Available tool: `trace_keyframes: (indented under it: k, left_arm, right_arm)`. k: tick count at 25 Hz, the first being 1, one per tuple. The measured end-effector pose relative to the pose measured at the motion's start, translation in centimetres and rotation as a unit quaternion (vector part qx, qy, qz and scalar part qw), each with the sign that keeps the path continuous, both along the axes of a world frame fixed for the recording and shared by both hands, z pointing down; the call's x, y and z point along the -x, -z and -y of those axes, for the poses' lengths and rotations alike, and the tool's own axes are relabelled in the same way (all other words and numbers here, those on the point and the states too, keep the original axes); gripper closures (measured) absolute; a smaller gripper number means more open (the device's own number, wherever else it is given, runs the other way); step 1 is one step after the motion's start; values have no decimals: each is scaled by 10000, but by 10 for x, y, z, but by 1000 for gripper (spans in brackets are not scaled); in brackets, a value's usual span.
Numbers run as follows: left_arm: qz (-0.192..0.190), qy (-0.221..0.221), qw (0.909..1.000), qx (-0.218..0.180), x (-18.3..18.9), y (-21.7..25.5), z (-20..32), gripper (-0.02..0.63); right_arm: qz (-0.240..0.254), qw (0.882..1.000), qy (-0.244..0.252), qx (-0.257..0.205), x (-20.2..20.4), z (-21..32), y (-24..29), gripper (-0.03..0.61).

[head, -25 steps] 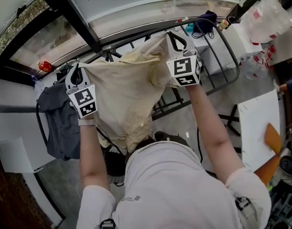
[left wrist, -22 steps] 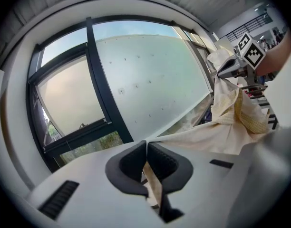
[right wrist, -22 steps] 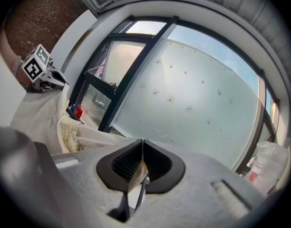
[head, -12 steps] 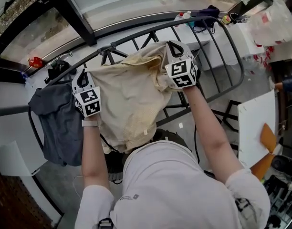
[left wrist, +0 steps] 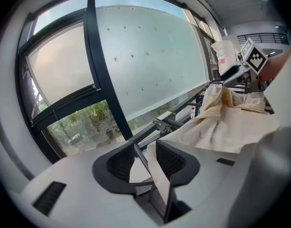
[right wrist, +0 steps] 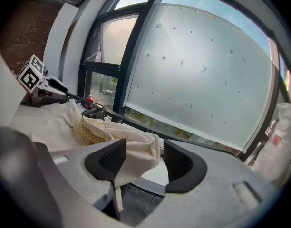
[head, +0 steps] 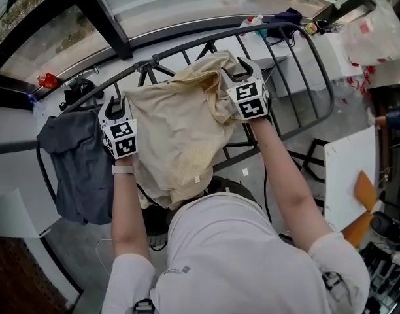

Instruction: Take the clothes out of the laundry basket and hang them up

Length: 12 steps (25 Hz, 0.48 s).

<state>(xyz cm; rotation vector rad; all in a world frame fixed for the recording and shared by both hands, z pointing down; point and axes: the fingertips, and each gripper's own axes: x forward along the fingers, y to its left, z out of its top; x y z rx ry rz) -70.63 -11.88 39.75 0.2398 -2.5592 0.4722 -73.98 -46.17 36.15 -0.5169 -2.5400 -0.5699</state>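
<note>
A cream garment [head: 177,129] lies draped over the black drying rack [head: 180,52], bunched at the top right. My left gripper [head: 115,105] is at its left corner and my right gripper [head: 244,67] at its right corner. Both sets of jaws have just been opening. In the left gripper view my left gripper [left wrist: 145,161] has its jaws apart, with a thin edge of the cloth [left wrist: 231,127] still standing between them. The right gripper view shows my right gripper [right wrist: 143,163] wide, with cloth [right wrist: 136,151] resting against the left jaw and a gap to the other.
A dark grey garment [head: 79,169] hangs on the rack's left end. Window glass and a black frame [head: 102,18] stand just beyond the rack. A white bag [head: 376,31] and a white board [head: 347,175] are to the right. The person's body fills the lower middle.
Both grippers came down with the cream garment, which now rests on the rack. Their jaws, shut on its corners before, now stand apart.
</note>
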Motion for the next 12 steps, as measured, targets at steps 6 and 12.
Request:
trace_keyframes:
  k: [6, 12]
  left_arm:
    - [242, 31, 9997, -67, -26, 26, 4, 477]
    - [545, -141, 9983, -169, -69, 58, 22, 477]
  right_arm:
    - [53, 9994, 116, 313, -24, 0, 14, 331]
    - [299, 9954, 466, 778, -67, -6, 37, 331]
